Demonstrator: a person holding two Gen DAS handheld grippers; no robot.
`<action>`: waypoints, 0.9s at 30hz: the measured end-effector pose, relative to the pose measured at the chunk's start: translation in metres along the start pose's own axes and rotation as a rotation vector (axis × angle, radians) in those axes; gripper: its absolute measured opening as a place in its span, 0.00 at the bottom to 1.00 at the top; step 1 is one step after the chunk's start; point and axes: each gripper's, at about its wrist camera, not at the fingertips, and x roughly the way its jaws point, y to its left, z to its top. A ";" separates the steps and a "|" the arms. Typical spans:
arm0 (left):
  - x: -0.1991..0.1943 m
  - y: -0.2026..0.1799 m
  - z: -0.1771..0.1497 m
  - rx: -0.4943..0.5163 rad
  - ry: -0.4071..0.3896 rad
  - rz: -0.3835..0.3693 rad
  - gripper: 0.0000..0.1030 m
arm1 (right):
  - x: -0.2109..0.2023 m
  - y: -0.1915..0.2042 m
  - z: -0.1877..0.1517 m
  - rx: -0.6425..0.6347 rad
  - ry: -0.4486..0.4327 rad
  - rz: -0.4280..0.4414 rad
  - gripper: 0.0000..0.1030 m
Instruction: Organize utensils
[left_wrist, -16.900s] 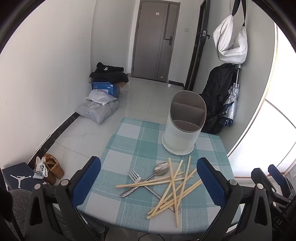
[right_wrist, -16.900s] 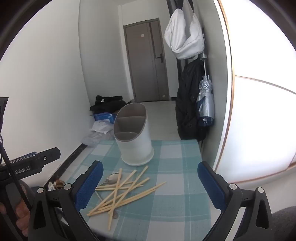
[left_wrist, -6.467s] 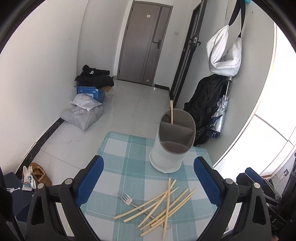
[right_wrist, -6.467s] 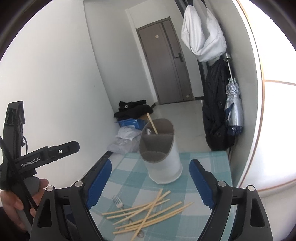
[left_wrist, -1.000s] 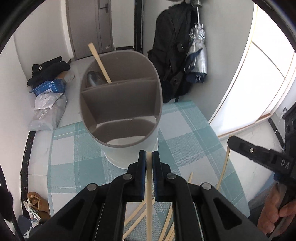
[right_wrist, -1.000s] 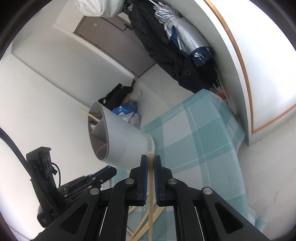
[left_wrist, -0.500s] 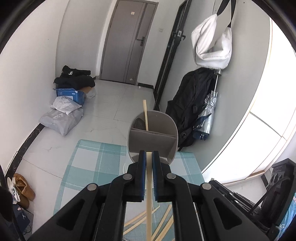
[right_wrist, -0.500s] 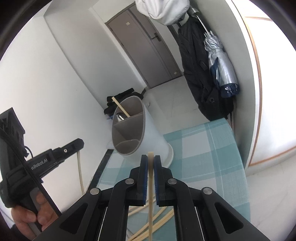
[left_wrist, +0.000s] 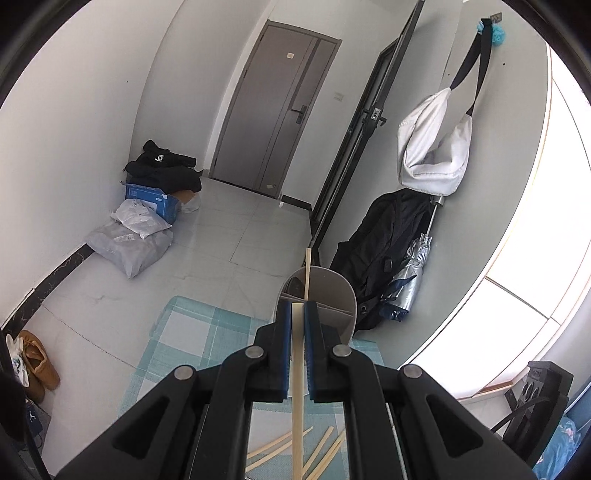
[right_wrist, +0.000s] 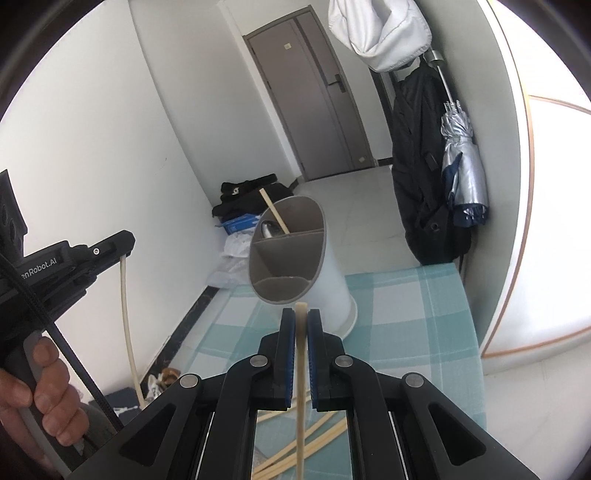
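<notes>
The left tool (left_wrist: 297, 347) is clamped on a chopstick (left_wrist: 297, 373), its top end just clear of the pads and the rest hanging below. The right tool (right_wrist: 301, 354) pinches a second chopstick (right_wrist: 301, 373) the same way. Ahead on the counter (right_wrist: 424, 314) stands the holder (right_wrist: 295, 254), with one chopstick (right_wrist: 274, 215) and a spoon (right_wrist: 269, 228) already in its far compartment; more chopsticks (right_wrist: 314, 432) lie loose on the cloth below the tools.

The risk, as I judge it: each stick is gripped near its top, so the long free end can swing or pivot in the pads and strike the holder's rim or divider instead of dropping in. Two tools closing on one opening may also knock each other, or tip the holder.

Both tools point slightly downward toward the holder. In the right view a hand (right_wrist: 33, 391) grips the left tool's handle, its stick hanging nearly vertical.
</notes>
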 end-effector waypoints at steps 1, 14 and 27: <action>0.000 0.002 0.002 -0.015 -0.002 -0.005 0.03 | 0.000 0.001 0.001 0.001 -0.003 0.002 0.05; 0.008 0.015 0.026 -0.149 -0.032 -0.033 0.03 | -0.007 0.012 0.026 0.000 -0.048 0.051 0.05; 0.036 0.021 0.078 -0.261 -0.115 -0.052 0.03 | -0.017 0.028 0.114 -0.064 -0.141 0.119 0.05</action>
